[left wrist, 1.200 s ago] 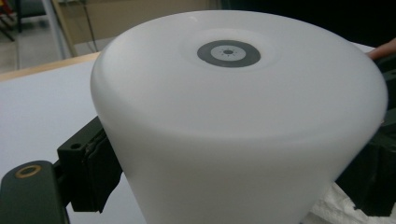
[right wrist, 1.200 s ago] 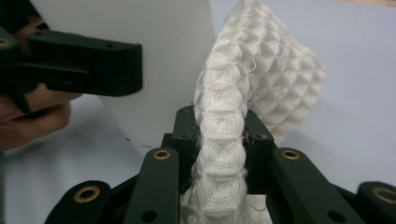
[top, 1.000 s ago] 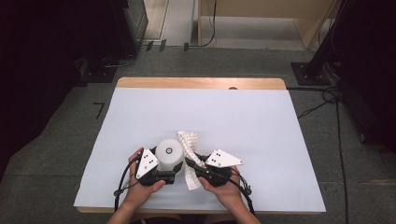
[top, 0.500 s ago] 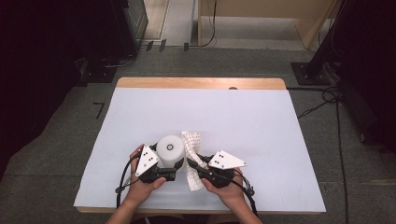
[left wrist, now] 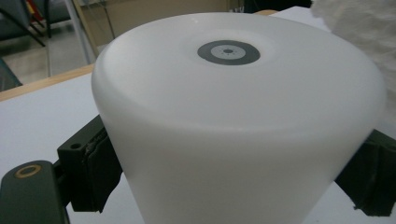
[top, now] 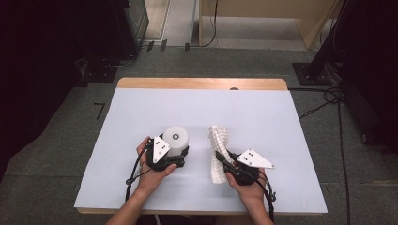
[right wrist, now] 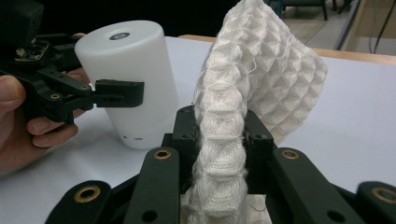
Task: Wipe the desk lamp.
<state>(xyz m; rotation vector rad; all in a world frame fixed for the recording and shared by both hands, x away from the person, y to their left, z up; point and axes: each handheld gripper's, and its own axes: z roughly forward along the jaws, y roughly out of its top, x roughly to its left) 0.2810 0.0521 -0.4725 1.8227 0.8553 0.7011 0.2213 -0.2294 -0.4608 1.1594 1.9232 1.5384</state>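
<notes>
The bench (top: 202,83) is wooden with a white sheet (top: 263,117) over it, standing on grey floor (top: 56,136) with cables (top: 328,98). The left tool (top: 176,157) grips a white cylinder (top: 175,138) near the front edge; the right tool (top: 221,157) is closed on a white waffle cloth (top: 218,140) beside it.

white canister (left wrist: 233,130) base: cut off by the frame's lower edge
waffle cloth (right wrist: 243,116) lower end: hidden behind the jaws
</notes>
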